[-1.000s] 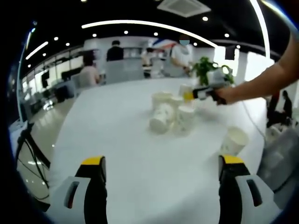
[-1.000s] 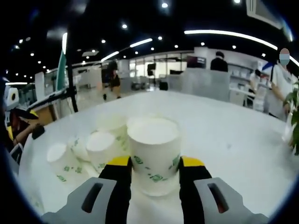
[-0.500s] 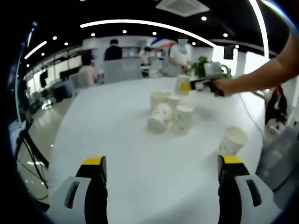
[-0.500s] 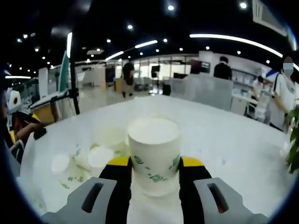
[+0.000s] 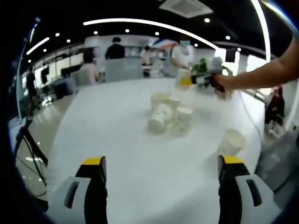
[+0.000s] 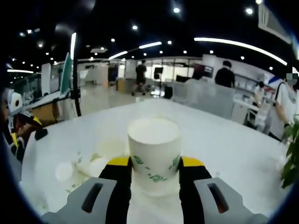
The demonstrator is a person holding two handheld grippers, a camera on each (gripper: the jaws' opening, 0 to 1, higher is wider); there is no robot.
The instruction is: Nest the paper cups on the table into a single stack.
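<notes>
In the right gripper view my right gripper (image 6: 154, 164) is shut on a white paper cup (image 6: 154, 149) with green print, held upright above the table. Below it to the left lies a cluster of cups (image 6: 88, 165). In the left gripper view my left gripper (image 5: 161, 163) stands open over the near table with nothing between its jaws. Farther off, the cup cluster (image 5: 168, 116) sits mid-table, one cup (image 5: 160, 117) lying on its side. The right gripper (image 5: 198, 80) holds its cup (image 5: 183, 79) above that cluster. A single cup (image 5: 232, 141) stands near the right edge.
The white table (image 5: 117, 140) is wide, with bare surface near my left gripper. A person's arm (image 5: 261, 74) reaches in from the right. A green plant (image 6: 290, 154) stands at the table's far side. People stand in the office behind. A tripod (image 5: 25, 144) is left of the table.
The right gripper has lifted its cup higher and moved it left, over the cup cluster. The left gripper has stayed in place.
</notes>
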